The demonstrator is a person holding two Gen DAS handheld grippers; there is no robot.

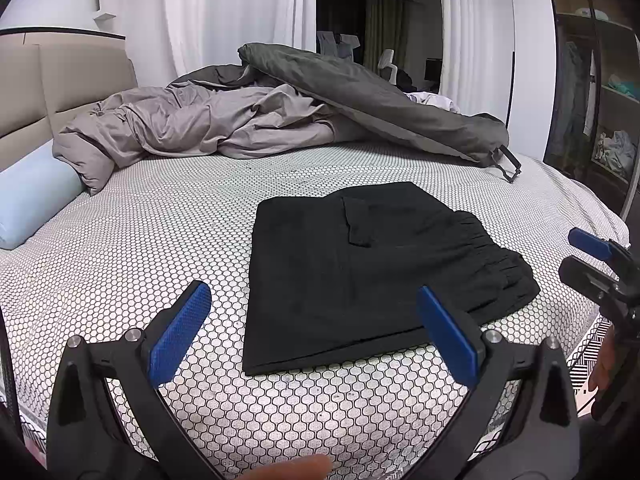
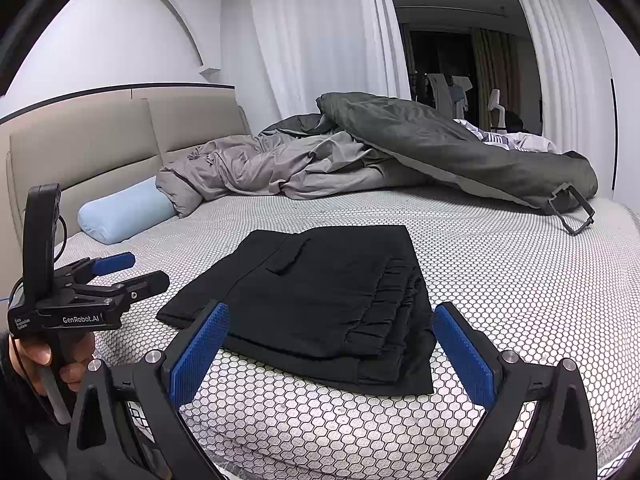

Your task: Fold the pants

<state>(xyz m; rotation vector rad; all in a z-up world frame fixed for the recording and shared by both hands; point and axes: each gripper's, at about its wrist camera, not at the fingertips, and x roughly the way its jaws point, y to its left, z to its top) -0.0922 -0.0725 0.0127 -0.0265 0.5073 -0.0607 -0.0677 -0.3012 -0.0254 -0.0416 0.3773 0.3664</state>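
Note:
Black pants (image 1: 360, 264) lie folded into a flat rectangle on the bed's hexagon-patterned sheet (image 1: 160, 240), the gathered waistband on the right. In the right wrist view the same pants (image 2: 320, 300) sit just ahead of the fingers. My left gripper (image 1: 314, 328) hovers open over the near edge of the fold, holding nothing. My right gripper (image 2: 330, 344) is open too, above the waistband end, apart from the cloth. The left gripper (image 2: 116, 272) also shows at the left of the right wrist view, held by a hand (image 2: 48, 356).
A crumpled grey duvet (image 1: 208, 124) and a dark blanket (image 1: 360, 92) fill the far side of the bed. A light blue bolster (image 1: 32, 200) lies by the beige headboard (image 1: 60, 84). White curtains (image 1: 224, 12) hang behind. A wardrobe (image 1: 600, 100) stands at the right.

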